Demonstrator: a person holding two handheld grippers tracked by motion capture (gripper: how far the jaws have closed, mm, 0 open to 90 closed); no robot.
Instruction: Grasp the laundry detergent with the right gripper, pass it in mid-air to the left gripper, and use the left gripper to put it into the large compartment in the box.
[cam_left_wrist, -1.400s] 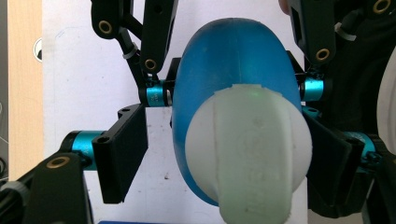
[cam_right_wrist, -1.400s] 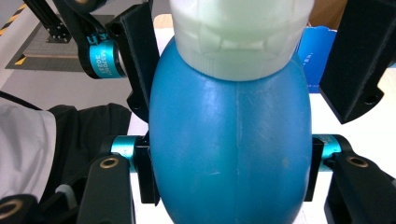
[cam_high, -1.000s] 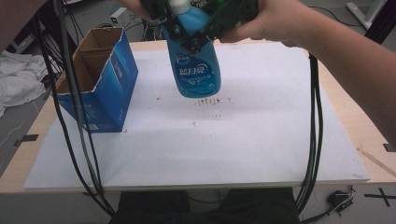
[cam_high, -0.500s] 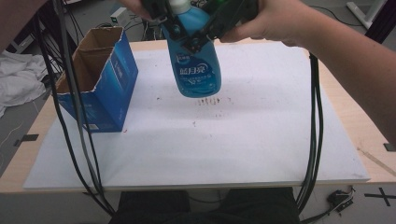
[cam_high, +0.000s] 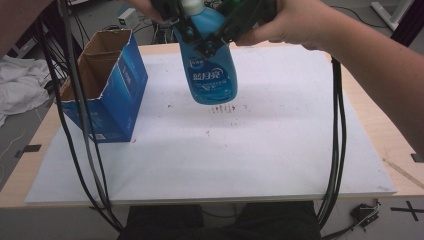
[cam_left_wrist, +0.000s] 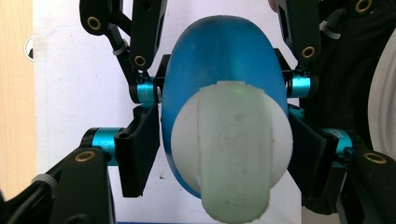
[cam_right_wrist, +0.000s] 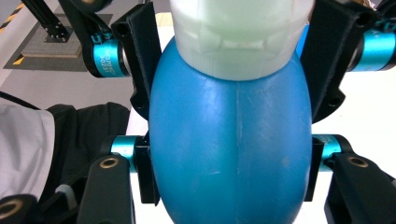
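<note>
Above the white worktop (cam_high: 250, 165), both grippers clench the blue bottle (cam_high: 212, 70) near its white cap (cam_left_wrist: 232, 149), holding it aloft. Lifting looks done; placing it, perhaps into the open carton (cam_high: 107, 90), remains.

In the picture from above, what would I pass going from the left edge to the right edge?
White cloth on the floor → open blue cardboard box → blue bottle held up in the air → person's forearm.
</note>
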